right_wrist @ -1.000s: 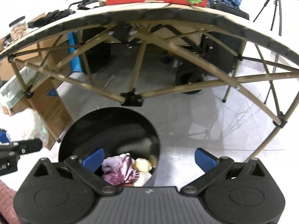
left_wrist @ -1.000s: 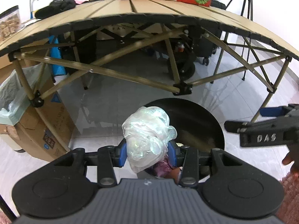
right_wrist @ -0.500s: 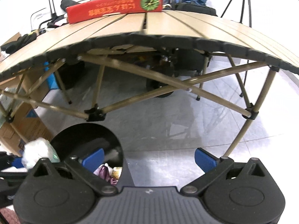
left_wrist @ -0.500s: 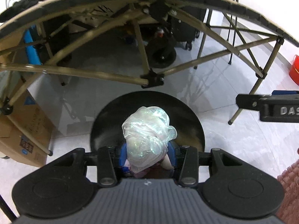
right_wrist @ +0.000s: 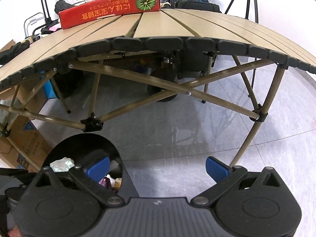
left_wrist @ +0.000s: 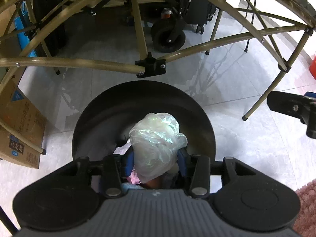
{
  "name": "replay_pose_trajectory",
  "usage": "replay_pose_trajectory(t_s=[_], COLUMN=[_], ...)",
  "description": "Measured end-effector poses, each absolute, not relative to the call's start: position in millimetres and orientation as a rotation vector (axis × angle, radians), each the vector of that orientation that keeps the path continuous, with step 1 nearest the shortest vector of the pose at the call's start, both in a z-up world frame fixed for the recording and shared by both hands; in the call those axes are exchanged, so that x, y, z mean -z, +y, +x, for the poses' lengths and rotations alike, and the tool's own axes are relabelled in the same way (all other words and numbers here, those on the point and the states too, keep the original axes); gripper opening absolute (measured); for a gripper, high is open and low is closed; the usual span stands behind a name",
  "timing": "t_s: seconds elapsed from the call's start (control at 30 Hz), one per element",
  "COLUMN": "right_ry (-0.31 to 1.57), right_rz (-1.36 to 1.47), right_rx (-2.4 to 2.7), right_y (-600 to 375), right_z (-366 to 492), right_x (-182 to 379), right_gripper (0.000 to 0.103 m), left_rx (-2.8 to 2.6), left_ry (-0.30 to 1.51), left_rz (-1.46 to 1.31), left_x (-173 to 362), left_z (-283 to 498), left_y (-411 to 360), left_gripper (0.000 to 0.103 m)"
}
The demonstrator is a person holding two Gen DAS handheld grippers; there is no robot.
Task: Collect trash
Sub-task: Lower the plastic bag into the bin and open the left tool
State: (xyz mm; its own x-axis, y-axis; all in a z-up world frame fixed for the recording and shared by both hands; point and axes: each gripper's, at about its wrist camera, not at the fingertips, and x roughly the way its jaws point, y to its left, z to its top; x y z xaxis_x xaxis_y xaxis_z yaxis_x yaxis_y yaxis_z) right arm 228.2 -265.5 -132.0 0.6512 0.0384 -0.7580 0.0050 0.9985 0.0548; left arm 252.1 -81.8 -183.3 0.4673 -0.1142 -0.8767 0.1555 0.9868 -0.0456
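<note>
My left gripper (left_wrist: 156, 159) is shut on a crumpled clear plastic bag (left_wrist: 156, 144) and holds it right over the mouth of a round black trash bin (left_wrist: 110, 116) on the floor. Pink and white trash (left_wrist: 134, 177) lies inside the bin. My right gripper (right_wrist: 157, 166) is open and empty above the floor, to the right of the bin (right_wrist: 79, 146). The bag (right_wrist: 62, 164) shows small at the lower left of the right wrist view. The right gripper's finger (left_wrist: 290, 106) shows at the right edge of the left wrist view.
A folding table (right_wrist: 177, 25) with tan slats and crossed legs (left_wrist: 150, 67) stands just behind the bin. A red box (right_wrist: 110, 9) lies on it. Cardboard boxes (left_wrist: 17, 130) stand to the left. A wheeled cart (left_wrist: 167, 35) and tripods are behind. A pink rug (left_wrist: 308, 207) is at the right.
My left gripper has tilted down and moved closer over the bin with the bag. My right gripper has lifted and swung right, away from the bin, toward the table.
</note>
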Motion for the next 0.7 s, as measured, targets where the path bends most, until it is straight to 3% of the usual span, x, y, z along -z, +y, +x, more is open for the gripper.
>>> replay_pose_trajectory(t_s=[0.1, 0.17, 0.7], right_ry=[0.864, 0.864, 0.85], right_rz=[0.054, 0.052, 0.046], right_rx=[-0.019, -0.023, -0.064], right_y=[-265, -264, -256], right_z=[229, 229, 228], right_x=[133, 133, 135], right_gripper=[0.103, 0.103, 0.103], left_rx=[0.152, 0.126, 0.07], left_ry=[1.077, 1.081, 1.093], left_rz=[0.032, 0.027, 0.021], left_x=[183, 182, 178], left_z=[253, 253, 251], left_y=[-80, -78, -66], left_gripper=[0.073, 0.102, 0.103])
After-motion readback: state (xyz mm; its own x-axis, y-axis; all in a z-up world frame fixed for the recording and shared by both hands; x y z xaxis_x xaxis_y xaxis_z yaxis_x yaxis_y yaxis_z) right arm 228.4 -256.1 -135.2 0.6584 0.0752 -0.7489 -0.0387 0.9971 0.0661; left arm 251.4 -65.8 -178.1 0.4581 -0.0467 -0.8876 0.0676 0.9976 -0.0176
